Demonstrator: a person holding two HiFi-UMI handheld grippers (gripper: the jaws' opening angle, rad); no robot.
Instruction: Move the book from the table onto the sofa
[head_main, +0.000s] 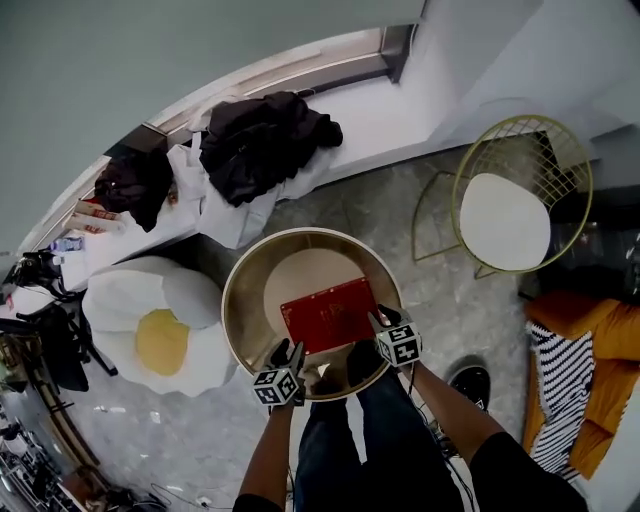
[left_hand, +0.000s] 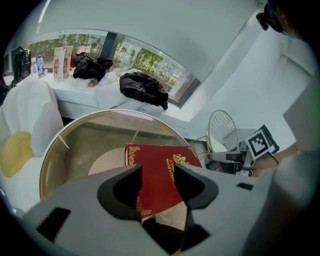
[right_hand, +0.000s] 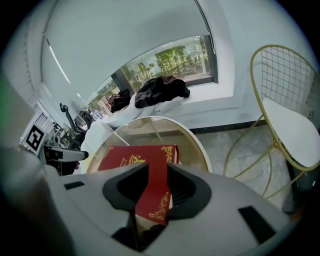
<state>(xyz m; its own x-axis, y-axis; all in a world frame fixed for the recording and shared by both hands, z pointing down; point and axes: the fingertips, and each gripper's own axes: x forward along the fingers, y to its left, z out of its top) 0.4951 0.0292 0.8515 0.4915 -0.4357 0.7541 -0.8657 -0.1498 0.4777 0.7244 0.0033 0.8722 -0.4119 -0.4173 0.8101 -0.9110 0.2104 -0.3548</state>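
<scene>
A red book (head_main: 330, 313) with gold ornament lies flat on the round glass table (head_main: 240, 275) with a gold rim. My left gripper (head_main: 290, 352) hovers at the book's near left corner and my right gripper (head_main: 383, 318) at its near right corner. In the left gripper view the jaws (left_hand: 157, 169) stand apart, with the book (left_hand: 155, 155) showing beyond the gap. The right gripper (right_hand: 157, 167) also has its jaws apart just above the book (right_hand: 132, 156). Neither pair of pads presses on the cover.
An orange sofa (head_main: 600, 335) with a striped cushion (head_main: 555, 390) sits at the right edge. A gold wire chair (head_main: 515, 205) stands behind the table on the right, and an egg-shaped cushion (head_main: 160, 335) on the left. Dark clothes (head_main: 265, 135) lie on the window ledge.
</scene>
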